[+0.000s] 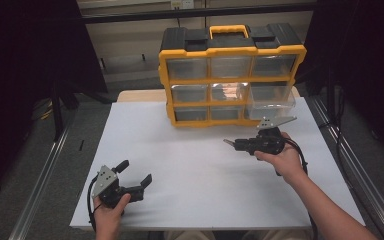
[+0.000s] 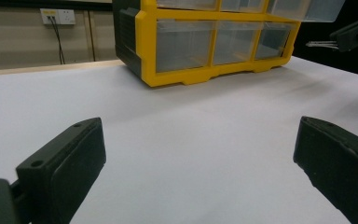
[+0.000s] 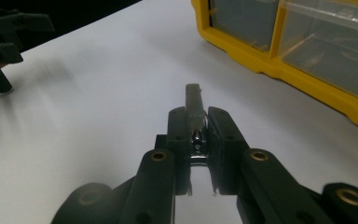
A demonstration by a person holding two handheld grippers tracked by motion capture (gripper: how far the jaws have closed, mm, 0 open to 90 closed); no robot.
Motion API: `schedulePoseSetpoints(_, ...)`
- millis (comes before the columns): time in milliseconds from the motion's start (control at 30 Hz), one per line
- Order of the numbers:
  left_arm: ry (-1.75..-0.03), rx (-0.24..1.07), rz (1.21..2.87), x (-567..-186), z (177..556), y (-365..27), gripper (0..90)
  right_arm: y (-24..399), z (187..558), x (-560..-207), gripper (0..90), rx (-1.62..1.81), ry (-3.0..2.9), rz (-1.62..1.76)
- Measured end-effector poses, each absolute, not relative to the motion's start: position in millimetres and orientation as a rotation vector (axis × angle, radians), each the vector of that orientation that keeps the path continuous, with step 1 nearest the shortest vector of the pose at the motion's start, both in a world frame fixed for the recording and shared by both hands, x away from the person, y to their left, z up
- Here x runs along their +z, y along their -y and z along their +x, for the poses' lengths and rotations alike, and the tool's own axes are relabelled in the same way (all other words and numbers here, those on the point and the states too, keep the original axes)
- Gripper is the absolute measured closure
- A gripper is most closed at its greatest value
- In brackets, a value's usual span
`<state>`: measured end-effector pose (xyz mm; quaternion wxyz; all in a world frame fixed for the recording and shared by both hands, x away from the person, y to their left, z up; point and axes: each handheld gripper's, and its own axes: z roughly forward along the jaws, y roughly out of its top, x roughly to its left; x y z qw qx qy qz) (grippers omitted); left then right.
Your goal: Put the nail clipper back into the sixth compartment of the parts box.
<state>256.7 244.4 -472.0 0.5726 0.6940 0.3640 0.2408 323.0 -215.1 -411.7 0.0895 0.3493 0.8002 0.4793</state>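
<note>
Two tools are in use, one in each of the person's hands. Held low at the near left of the white worktop (image 1: 195, 165), the left tool (image 1: 136, 176) has its jaws spread wide with nothing between them, and the left hand (image 1: 109, 214) grips it from below with the jaws pointing up and to the right. Above the worktop's right half, the right tool (image 1: 230, 144) points left, wrapped from behind by the right hand (image 1: 280, 159), whose forearm comes in from the lower right. Its jaws are pressed onto one small metal piece (image 3: 194, 108), which sticks out past their tips; in the high view it is only a pale sliver, while the right gripper view shows it as a narrow grey bar, though what it is cannot be told. One yellow-and-black organiser (image 1: 230, 75) with a carry handle stands at the far side of the worktop, holding nine clear drawers in three rows of three. The high view shows the middle-right drawer (image 1: 272, 100) pulled out towards the person. From the left gripper view, the organiser's bottom row is seen at worktop level, and the right tool with its metal piece shows at the right edge.
</note>
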Motion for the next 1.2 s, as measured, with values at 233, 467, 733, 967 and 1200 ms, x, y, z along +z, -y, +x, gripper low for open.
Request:
schedulePoseSetpoints(233, -0.855, 0.565, 1.627, -472, 257, -245, 2.3, 217, 324, -403, 80.2, 1.446, -2.359, 1.038)
schedulePoseSetpoints(467, -0.855, 0.565, 1.626, -472, 257, -245, 2.3, 218, 325, -397, 80.2, 1.465, -2.340, 1.039)
schedulePoseSetpoints(733, -0.856, 0.565, 1.627, -472, 257, -245, 2.3, 220, 325, -391, 80.2, 1.485, -2.320, 1.042)
schedulePoseSetpoints(967, -0.853, 0.564, 1.628, -472, 257, -244, 2.3, 222, 325, -382, 80.1, 1.517, -2.266, 1.033)
schedulePoseSetpoints(1200, -0.857, 0.561, 1.627, -472, 257, -244, 2.3, 226, 325, -375, 80.2, 1.583, -2.181, 1.041)
